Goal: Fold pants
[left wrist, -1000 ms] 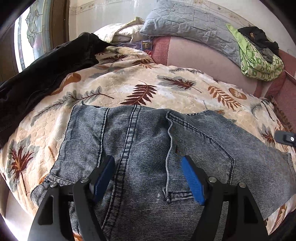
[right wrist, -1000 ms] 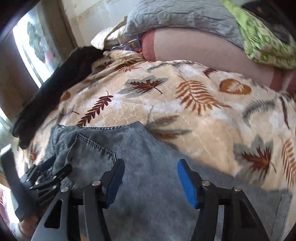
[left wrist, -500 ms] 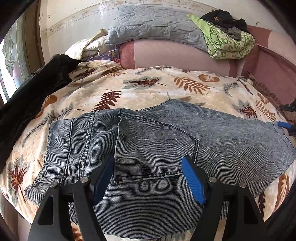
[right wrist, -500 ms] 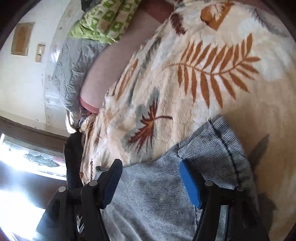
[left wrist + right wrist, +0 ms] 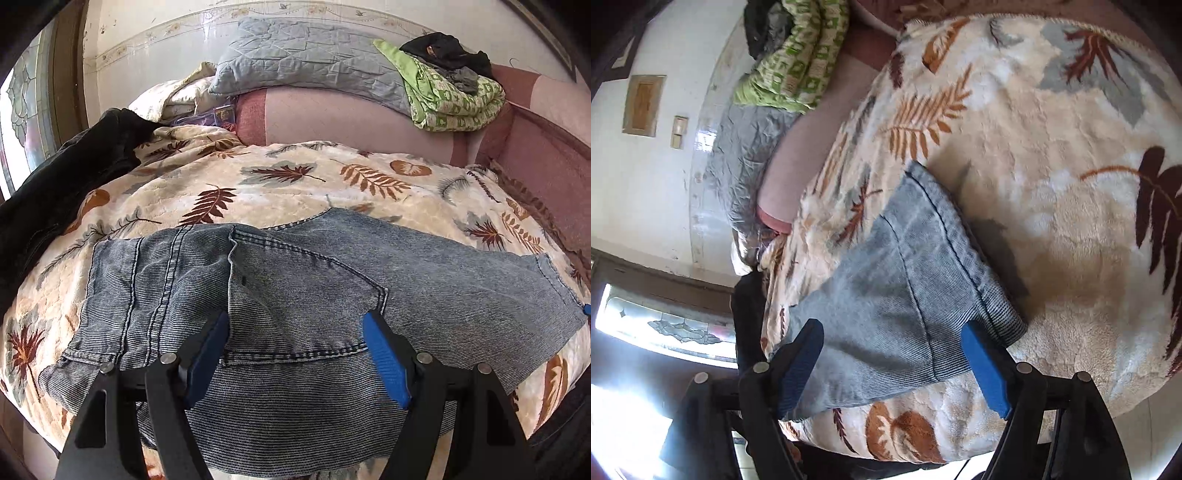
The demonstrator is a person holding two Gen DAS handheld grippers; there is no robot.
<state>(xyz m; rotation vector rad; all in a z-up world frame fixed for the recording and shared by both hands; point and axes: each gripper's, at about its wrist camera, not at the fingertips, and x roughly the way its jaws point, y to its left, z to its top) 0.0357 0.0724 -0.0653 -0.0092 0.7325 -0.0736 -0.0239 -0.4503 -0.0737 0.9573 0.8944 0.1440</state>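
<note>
Jeans point(image 5: 295, 280) lie flat across the leaf-print blanket point(image 5: 295, 184), waist end under the left gripper point(image 5: 295, 354), hem point(image 5: 945, 236) under the right gripper point(image 5: 894, 362). Denim judged soft but fairly heavy, limp when lifted, not slippery; best taken at hem corners or waistband, where doubled seams give bite. Both grippers spread wide, pinching nothing. Versus a second ago: left camera has pulled back, showing the whole seat and back pocket; right gripper has swung from mid-leg to the hem.
</note>
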